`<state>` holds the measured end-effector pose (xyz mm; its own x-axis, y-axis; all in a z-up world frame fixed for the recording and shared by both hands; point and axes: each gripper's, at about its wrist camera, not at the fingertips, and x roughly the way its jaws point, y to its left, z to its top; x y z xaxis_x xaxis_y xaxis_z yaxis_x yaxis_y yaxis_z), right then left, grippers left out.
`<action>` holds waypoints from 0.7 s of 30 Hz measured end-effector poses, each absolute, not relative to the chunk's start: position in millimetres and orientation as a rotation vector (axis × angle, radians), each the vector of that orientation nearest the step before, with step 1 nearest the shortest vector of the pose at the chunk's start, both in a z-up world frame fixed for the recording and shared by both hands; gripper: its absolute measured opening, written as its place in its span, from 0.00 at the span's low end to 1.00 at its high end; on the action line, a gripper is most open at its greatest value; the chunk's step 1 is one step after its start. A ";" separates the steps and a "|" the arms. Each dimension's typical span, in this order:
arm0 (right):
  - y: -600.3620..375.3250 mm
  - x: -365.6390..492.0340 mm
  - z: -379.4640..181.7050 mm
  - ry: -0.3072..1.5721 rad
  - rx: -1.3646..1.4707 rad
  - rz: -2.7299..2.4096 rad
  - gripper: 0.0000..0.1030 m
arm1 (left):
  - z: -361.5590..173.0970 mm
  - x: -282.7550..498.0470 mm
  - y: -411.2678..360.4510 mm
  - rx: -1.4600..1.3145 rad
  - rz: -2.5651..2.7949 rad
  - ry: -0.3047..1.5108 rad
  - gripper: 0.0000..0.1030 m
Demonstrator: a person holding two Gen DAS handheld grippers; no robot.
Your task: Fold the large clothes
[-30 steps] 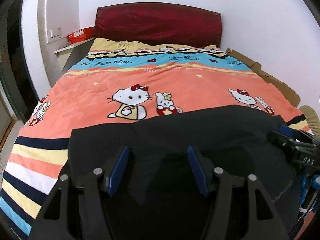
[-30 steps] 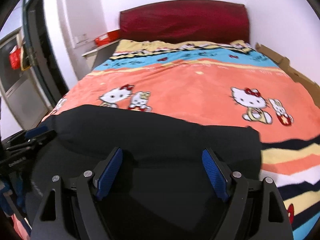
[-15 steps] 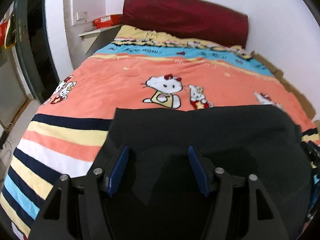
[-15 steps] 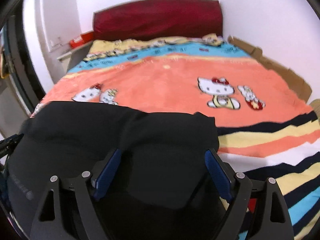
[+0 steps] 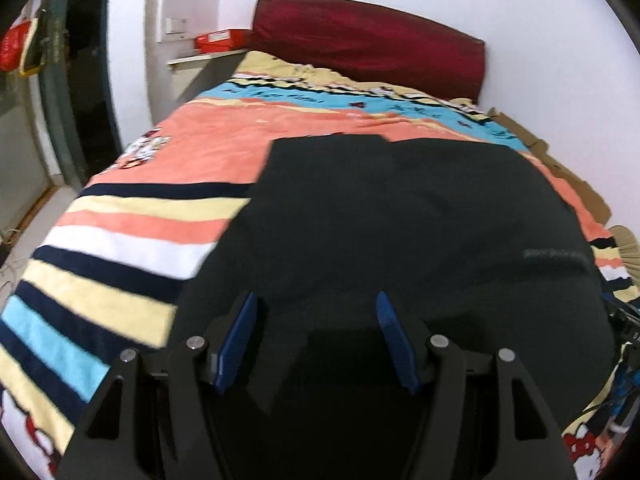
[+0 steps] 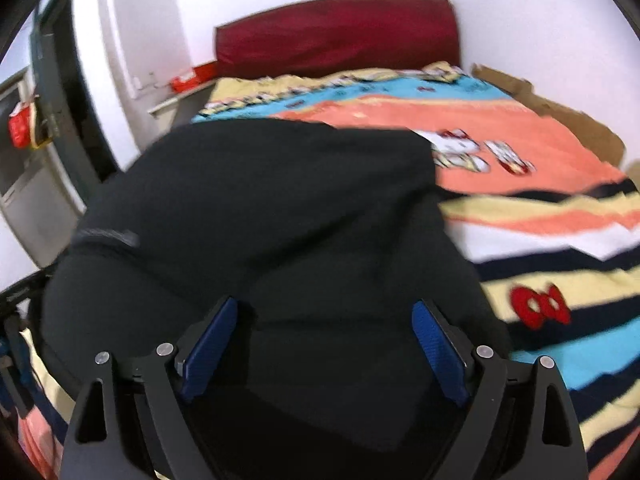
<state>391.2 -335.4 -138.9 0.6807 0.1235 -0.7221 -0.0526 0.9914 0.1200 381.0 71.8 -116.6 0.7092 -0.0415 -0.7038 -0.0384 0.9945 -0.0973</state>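
The left gripper (image 5: 316,328) has its jaws spread wide over the black garment (image 5: 400,232), the blue pads (image 5: 240,336) clear of the cloth. The right gripper (image 6: 326,340) is likewise wide apart above the garment (image 6: 260,208), its jaws having just been opening, nothing pinched between them. The garment lies spread on the cartoon-print quilt (image 5: 120,240) of the bed. Compared with a second ago, it now reaches much further up the quilt, covering the cat figures.
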 end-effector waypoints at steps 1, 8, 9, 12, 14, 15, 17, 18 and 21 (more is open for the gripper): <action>-340.9 389.0 -139.4 0.829 0.072 0.066 0.85 | -115.5 377.2 73.3 -0.103 0.009 0.783 0.59; -331.6 368.2 -119.7 0.836 0.032 0.017 0.85 | -100.1 348.6 63.7 -0.115 0.000 0.749 0.59; -324.1 363.9 -116.3 0.823 0.031 0.040 0.85 | -99.8 347.3 59.0 -0.109 -0.007 0.748 0.59; -299.1 355.2 -111.8 0.787 0.013 0.102 0.85 | -101.7 341.8 38.8 -0.055 -0.013 0.738 0.59; -287.1 354.3 -114.1 0.778 0.006 0.130 0.85 | -103.4 341.7 30.2 -0.040 -0.011 0.728 0.59; -285.1 356.0 -116.7 0.779 0.006 0.137 0.85 | -105.0 341.4 27.6 -0.034 -0.007 0.724 0.59; -285.7 358.5 -123.6 0.786 0.009 0.138 0.86 | -107.9 342.5 24.8 -0.031 -0.001 0.718 0.59; -289.2 360.8 -126.7 0.789 0.017 0.136 0.87 | -109.2 343.8 24.7 -0.032 -0.001 0.716 0.59; -301.3 361.1 -134.0 0.789 0.032 0.117 0.91 | -114.0 346.5 23.9 -0.028 -0.002 0.709 0.59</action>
